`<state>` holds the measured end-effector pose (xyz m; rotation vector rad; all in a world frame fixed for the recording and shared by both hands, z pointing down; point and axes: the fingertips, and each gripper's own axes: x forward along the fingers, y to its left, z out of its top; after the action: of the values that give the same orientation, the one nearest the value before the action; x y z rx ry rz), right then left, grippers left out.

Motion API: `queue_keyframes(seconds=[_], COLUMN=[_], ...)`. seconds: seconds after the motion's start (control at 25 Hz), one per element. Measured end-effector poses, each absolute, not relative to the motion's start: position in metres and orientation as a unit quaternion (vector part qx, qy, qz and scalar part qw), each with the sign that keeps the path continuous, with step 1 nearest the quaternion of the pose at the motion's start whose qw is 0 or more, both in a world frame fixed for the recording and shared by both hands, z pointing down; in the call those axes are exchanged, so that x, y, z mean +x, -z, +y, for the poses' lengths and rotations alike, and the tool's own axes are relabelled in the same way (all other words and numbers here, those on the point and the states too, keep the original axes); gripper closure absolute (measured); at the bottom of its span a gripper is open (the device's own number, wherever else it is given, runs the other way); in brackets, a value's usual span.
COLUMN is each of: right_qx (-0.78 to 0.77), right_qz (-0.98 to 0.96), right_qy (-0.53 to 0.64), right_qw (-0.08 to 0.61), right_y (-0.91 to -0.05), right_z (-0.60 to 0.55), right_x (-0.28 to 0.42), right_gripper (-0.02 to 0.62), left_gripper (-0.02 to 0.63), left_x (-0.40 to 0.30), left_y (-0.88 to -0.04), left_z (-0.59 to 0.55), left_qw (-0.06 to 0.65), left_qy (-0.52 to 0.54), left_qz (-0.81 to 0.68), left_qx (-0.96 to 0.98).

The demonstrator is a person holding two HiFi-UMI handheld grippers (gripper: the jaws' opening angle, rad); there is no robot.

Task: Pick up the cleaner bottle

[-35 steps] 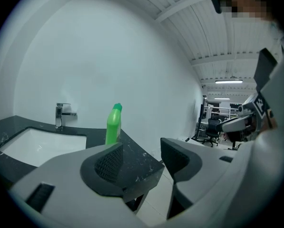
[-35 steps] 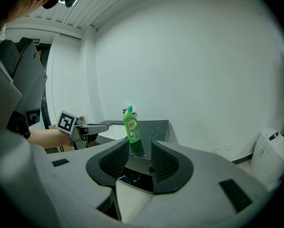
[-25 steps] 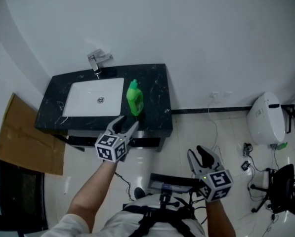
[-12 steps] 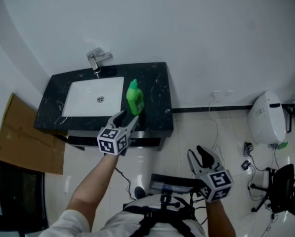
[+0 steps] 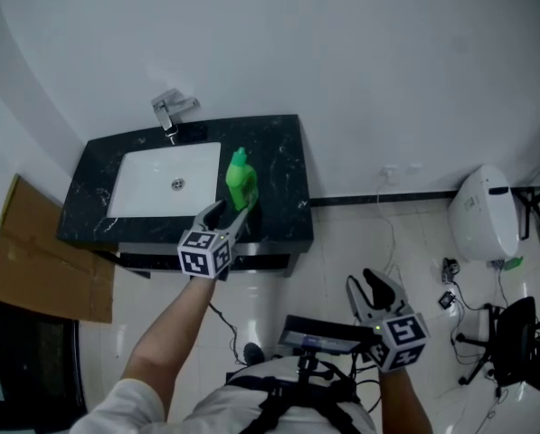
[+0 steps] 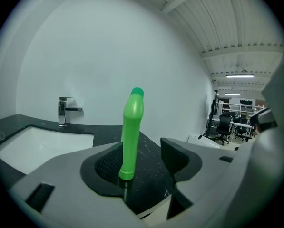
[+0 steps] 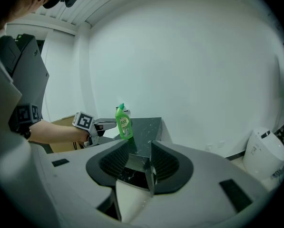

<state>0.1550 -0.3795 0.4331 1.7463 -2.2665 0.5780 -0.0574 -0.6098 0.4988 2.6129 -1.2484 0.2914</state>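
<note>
The green cleaner bottle (image 5: 241,181) stands upright on the black marble counter (image 5: 283,174), just right of the sink. My left gripper (image 5: 229,213) is open at the counter's front edge, its fingertips at the bottle's base. In the left gripper view the bottle (image 6: 131,132) rises between the two open jaws, closer to the left pad; contact cannot be told. My right gripper (image 5: 378,289) hangs open and empty low over the floor, well right of the counter. The right gripper view shows the bottle (image 7: 123,122) and the left gripper (image 7: 103,125) from afar.
A white sink basin (image 5: 165,179) with a chrome faucet (image 5: 170,108) fills the counter's left half. Cardboard (image 5: 34,251) leans left of the vanity. A white rounded appliance (image 5: 485,215), floor cables (image 5: 450,283) and a black chair (image 5: 514,333) are at right.
My left gripper has moved forward and up, from below the counter's edge to the bottle's base. The right gripper has stayed in place.
</note>
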Motion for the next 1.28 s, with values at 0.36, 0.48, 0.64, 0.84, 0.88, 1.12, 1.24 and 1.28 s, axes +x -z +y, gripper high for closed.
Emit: queue_keyframes(seconds=[0.36,0.48,0.64,0.84,0.88,1.12,1.24,1.28], right_qx=[0.611,0.615,0.627,0.637,0.638,0.642,0.645,0.646], right_qz=[-0.758,-0.757,-0.743,-0.736,-0.735,-0.727,-0.724,-0.722], right_qy=[-0.196,-0.192,-0.206,-0.203,-0.204,-0.214,-0.215,-0.218], right_qw=[0.114,0.110,0.109,0.107,0.107,0.112,0.114,0.115], right_y=[-0.435,-0.437,-0.434,-0.436,-0.437,-0.441,-0.445,-0.445], right_z=[-0.378,-0.378,-0.374,-0.373,-0.373,-0.371,-0.372,-0.372], right_x=[0.170,0.177,0.184,0.197,0.198,0.202,0.207,0.208], right_gripper=[0.456,0.456,0.456,0.456,0.456,0.456,0.456,0.456], left_gripper=[0.371,0.371,0.371,0.371,0.371,0.371,0.371,0.371], left_x=[-0.051,-0.049,-0.047,-0.042,-0.041,-0.036,-0.033,-0.032], left_y=[-0.507,-0.510,-0.519,-0.524,-0.527,-0.542,-0.550,-0.553], left_z=[-0.632,-0.637,-0.645,-0.657,-0.659,-0.669,-0.673,-0.675], left_qw=[0.115,0.119,0.122,0.116,0.116,0.109,0.102,0.101], left_qy=[-0.103,-0.104,-0.109,-0.117,-0.121,-0.137,-0.150,-0.152], left_qz=[-0.428,-0.427,-0.427,-0.422,-0.421,-0.422,-0.420,-0.420], left_qx=[0.891,0.890,0.889,0.891,0.892,0.889,0.889,0.889])
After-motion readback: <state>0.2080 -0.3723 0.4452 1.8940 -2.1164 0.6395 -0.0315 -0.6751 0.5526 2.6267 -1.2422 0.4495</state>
